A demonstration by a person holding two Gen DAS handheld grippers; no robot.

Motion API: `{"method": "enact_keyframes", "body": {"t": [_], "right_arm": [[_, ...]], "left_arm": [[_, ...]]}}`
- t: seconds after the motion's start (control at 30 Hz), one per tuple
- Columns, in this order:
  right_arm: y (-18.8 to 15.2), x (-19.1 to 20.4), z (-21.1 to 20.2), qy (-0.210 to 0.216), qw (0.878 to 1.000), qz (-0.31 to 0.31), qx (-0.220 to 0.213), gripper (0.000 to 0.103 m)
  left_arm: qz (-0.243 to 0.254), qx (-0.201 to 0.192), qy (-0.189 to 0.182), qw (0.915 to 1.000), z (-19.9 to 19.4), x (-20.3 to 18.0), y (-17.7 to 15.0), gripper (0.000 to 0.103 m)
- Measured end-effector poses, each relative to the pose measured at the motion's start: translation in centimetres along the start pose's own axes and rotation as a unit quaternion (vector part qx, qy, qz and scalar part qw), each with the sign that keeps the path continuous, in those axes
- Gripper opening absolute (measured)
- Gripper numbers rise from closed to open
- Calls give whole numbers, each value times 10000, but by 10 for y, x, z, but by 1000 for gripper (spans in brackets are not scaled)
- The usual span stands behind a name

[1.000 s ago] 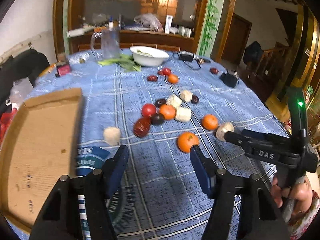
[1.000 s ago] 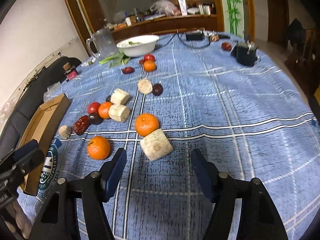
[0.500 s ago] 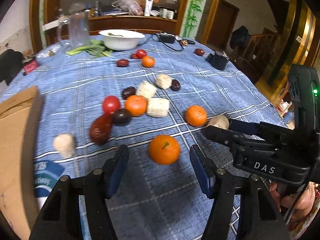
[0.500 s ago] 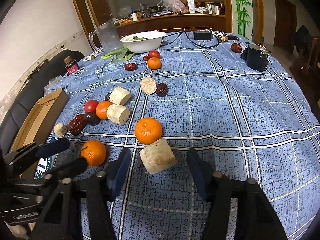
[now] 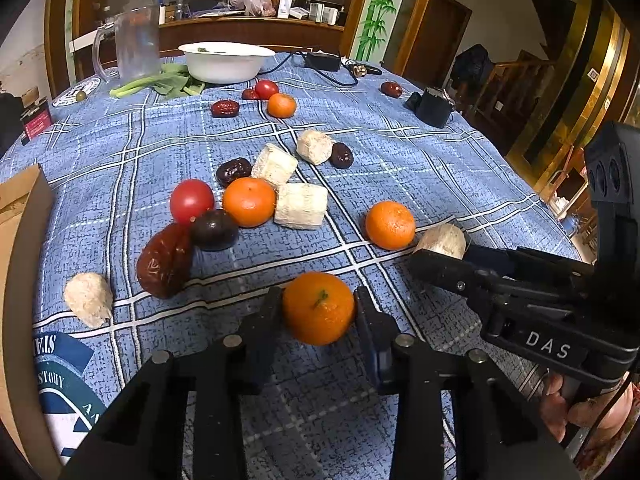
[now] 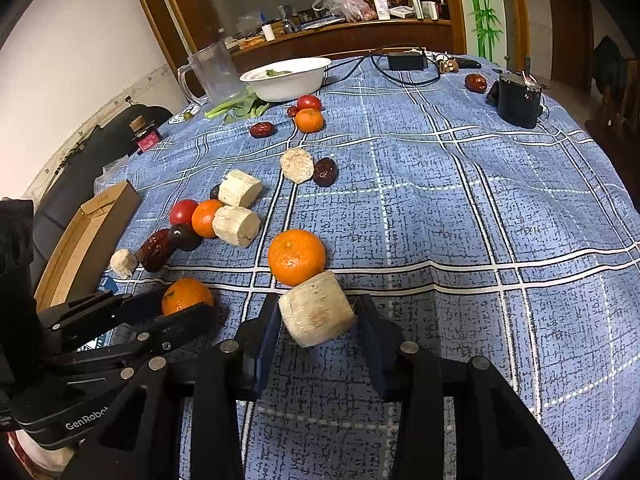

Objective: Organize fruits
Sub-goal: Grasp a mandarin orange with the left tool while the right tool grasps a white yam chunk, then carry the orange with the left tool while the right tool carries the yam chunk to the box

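Observation:
My left gripper (image 5: pixel 318 308) is shut on an orange tangerine (image 5: pixel 319 307) on the blue checked tablecloth (image 5: pixel 400 160); it also shows in the right wrist view (image 6: pixel 186 295). My right gripper (image 6: pixel 318 314) is shut on a pale cut root chunk (image 6: pixel 317 314), which touches a second tangerine (image 6: pixel 296 256). In the left wrist view the chunk (image 5: pixel 442 240) shows past my right gripper's fingers (image 5: pixel 448 270). Further back lie a tomato (image 5: pixel 191 201), a third tangerine (image 5: pixel 249 201), dark dates (image 5: pixel 165 260) and more pale chunks (image 5: pixel 301 205).
A cardboard box (image 6: pixel 86 240) lies at the table's left edge. A white bowl (image 5: pixel 226 61), greens (image 5: pixel 160 84), a glass jug (image 5: pixel 134 42), a charger with cable (image 6: pixel 406 61) and a black holder (image 6: pixel 518 100) stand at the far side. More fruit (image 5: pixel 281 105) lies near the bowl.
Both grippers moved forward and closed: the left one onto the near tangerine, the right one onto the pale chunk. Earlier both were open around them.

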State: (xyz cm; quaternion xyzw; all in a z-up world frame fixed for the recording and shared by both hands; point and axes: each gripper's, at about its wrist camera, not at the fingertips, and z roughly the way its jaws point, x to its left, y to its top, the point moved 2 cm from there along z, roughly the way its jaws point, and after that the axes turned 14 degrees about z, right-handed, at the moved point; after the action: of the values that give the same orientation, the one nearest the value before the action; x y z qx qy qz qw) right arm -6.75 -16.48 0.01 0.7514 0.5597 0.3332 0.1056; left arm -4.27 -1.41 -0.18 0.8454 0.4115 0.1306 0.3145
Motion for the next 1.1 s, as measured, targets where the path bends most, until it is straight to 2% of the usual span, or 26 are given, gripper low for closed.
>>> {"method": "enact_keyframes", "body": {"t": [0.23,0.4,0.6,0.87,1.1], "right_arm": [[-4,0,-6,-5,10000,52,4,40],[-7,8,-20,20,10000,28,-93,40],[-14,33,-40,160,9996,-142,-180,41],[-23,108,-61,582,9953,-752,-183,41],[1,210,-71,1163,9840,-1341,-128,41]], "left_arm": [[-20,28,189,9998,-12,0,-5,33],[-87,-143,358,9992,-41,3,-11,33],[-279,-410,776,9958,-87,22,-25,34],[-784,-703,1278,9862,-152,86,-44,34],[-662,-587,1999,9758,-214,150,-33,34]]}}
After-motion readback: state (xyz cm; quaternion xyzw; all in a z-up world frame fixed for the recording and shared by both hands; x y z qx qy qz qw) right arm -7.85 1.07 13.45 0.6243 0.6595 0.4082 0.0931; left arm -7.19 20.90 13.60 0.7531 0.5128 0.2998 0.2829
